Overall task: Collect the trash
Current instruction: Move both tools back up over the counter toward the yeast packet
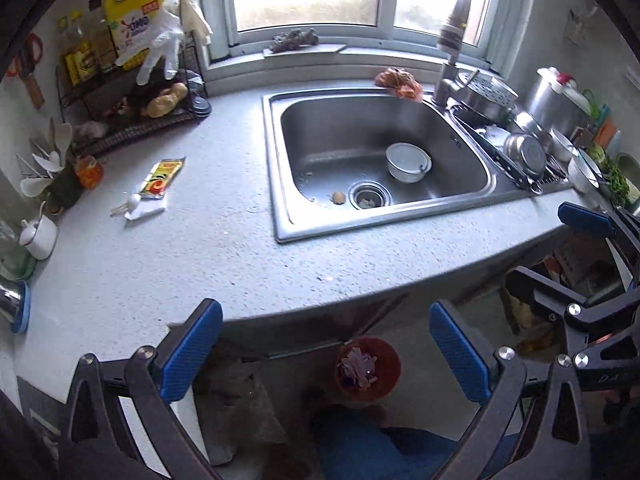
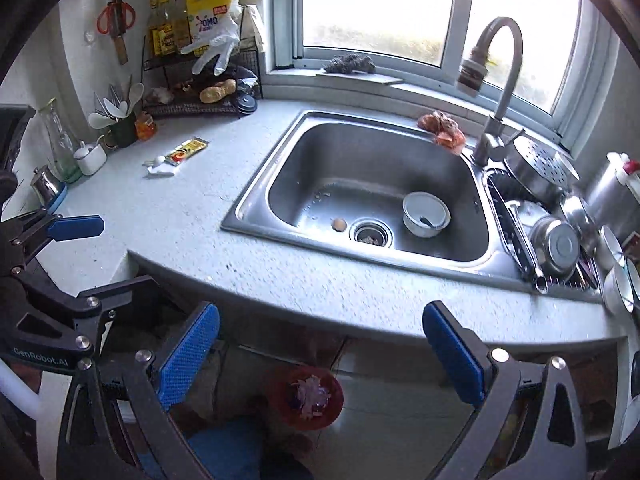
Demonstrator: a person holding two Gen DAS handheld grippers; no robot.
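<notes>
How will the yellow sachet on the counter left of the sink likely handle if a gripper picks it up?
The yellow sachet lies flat and thin on the counter, so it probably weighs little and flops when lifted. Its printed film looks glossy, so it may slip between pads. Its lower end overlaps white scraps, which might shift with it.

- Big window (image 2: 400, 12) at 12 o'clock, washed-out daylight pouring in
- Speckled grey counter (image 1: 160, 256) with a curved front edge
- White wall (image 2: 80, 68) at 10 o'clock
- Pale floor (image 2: 400, 420) at 6 o'clock
</notes>
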